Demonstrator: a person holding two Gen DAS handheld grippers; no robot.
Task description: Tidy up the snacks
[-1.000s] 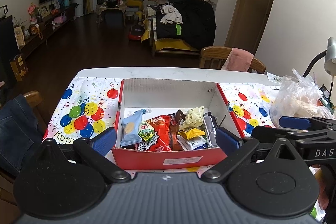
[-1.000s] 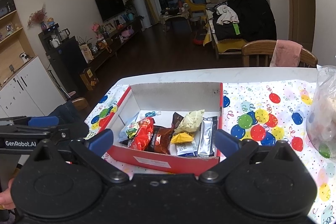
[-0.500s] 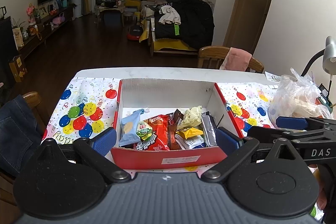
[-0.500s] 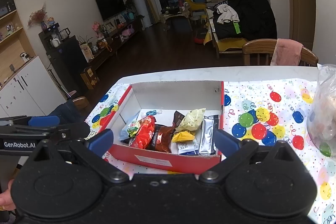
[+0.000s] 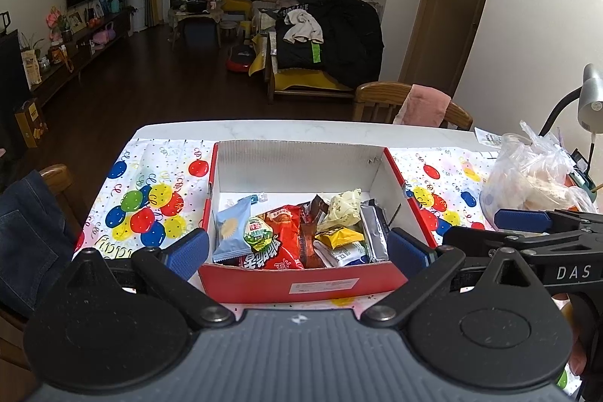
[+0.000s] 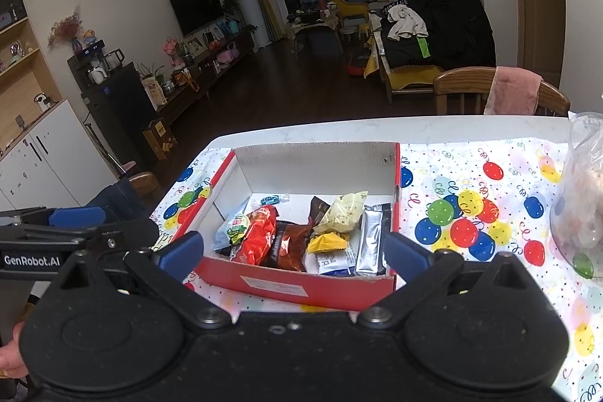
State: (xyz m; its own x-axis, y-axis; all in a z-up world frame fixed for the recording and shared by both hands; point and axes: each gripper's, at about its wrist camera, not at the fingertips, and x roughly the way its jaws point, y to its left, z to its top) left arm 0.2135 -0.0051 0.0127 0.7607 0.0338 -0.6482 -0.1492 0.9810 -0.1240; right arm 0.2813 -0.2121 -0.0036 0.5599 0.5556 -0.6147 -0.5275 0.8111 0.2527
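Note:
A red cardboard box (image 5: 301, 285) with a white inside stands on the balloon-print tablecloth (image 5: 143, 198). It holds several snack packets: a red bag (image 5: 277, 243), a light blue packet (image 5: 231, 228), a yellow packet (image 5: 337, 236), a silver bar (image 5: 373, 232). My left gripper (image 5: 299, 251) is open and empty, hovering in front of the box. My right gripper (image 6: 292, 253) is open and empty, also in front of the box (image 6: 301, 283). Each gripper shows at the edge of the other's view.
A clear plastic bag (image 5: 535, 172) of food sits at the table's right, with a desk lamp (image 5: 588, 100) behind. A wooden chair with a pink cloth (image 5: 426, 104) stands at the far side. Another chair with jeans (image 5: 26, 232) is at the left.
Both views have shifted only slightly; the box sits a touch differently in frame. Both grippers stay open and empty.

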